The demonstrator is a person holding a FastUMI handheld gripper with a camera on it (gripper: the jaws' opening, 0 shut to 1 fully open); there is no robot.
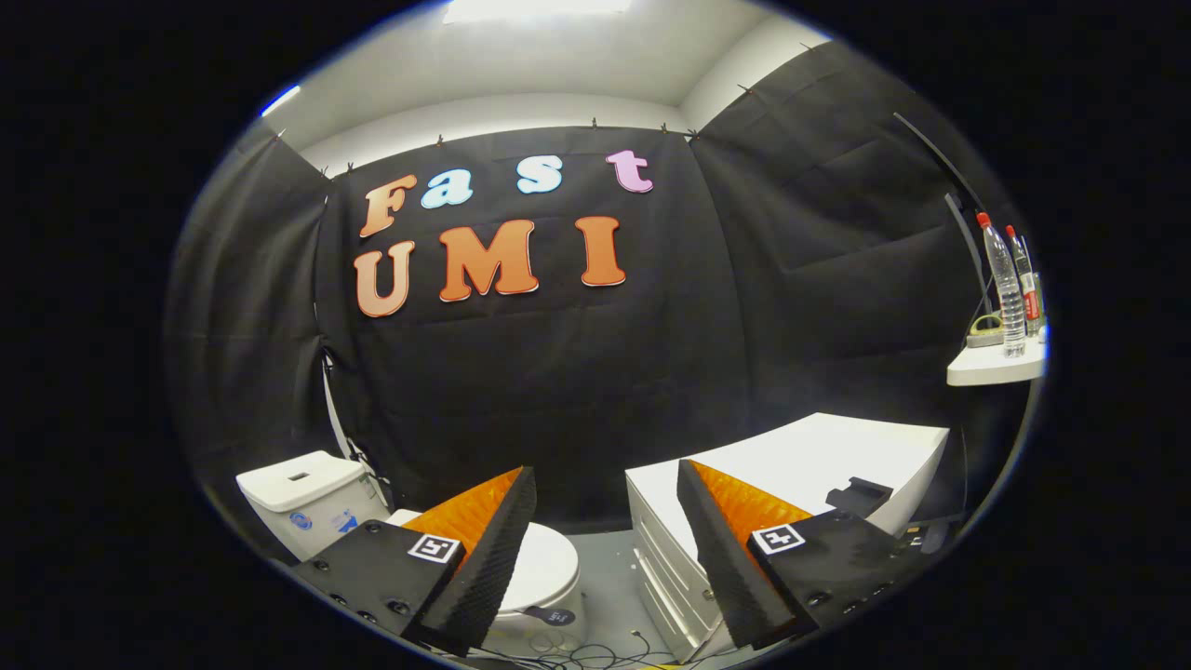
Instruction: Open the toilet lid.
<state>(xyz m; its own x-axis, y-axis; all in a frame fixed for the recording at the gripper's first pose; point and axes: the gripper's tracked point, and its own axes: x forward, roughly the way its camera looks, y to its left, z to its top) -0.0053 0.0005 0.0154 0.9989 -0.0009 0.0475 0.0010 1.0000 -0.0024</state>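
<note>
- Gripper view: gripper (pixel 605 484) released, two fingers spread wide apart, nothing between them, no contact with anything.
- White ceramic toilet (pixel 544 577) sits low down, beyond and partly behind the left finger (pixel 484 549).
- Smooth white oval toilet lid (pixel 549 558) is down, closed flat over the bowl; the left finger hides its near-left part.
- White rectangular cistern (pixel 302 493) with a top flush button stands left of the lid, against the black cloth wall (pixel 577 372); two small blue stickers on its front.
- Small dark round tag (pixel 556 616) on the front of the bowl, under the lid edge.
- White box-shaped cabinet with drawer fronts (pixel 791 456) stands right of the toilet, partly behind the right finger (pixel 726 549); a small black bracket-like part (pixel 858 493) lies on its top.
- Grey floor (pixel 605 596) shows between toilet and cabinet; loose thin black cables (pixel 577 656) lie on it, just ahead of the fingers.
- Far right, well apart from the toilet: white shelf (pixel 991 370) with two clear plastic bottles with red caps (pixel 1005 279) standing upright, plus a small flat item beside them, too small to identify.
- Thin cable or strap hangs down the wall behind the cistern.
</note>
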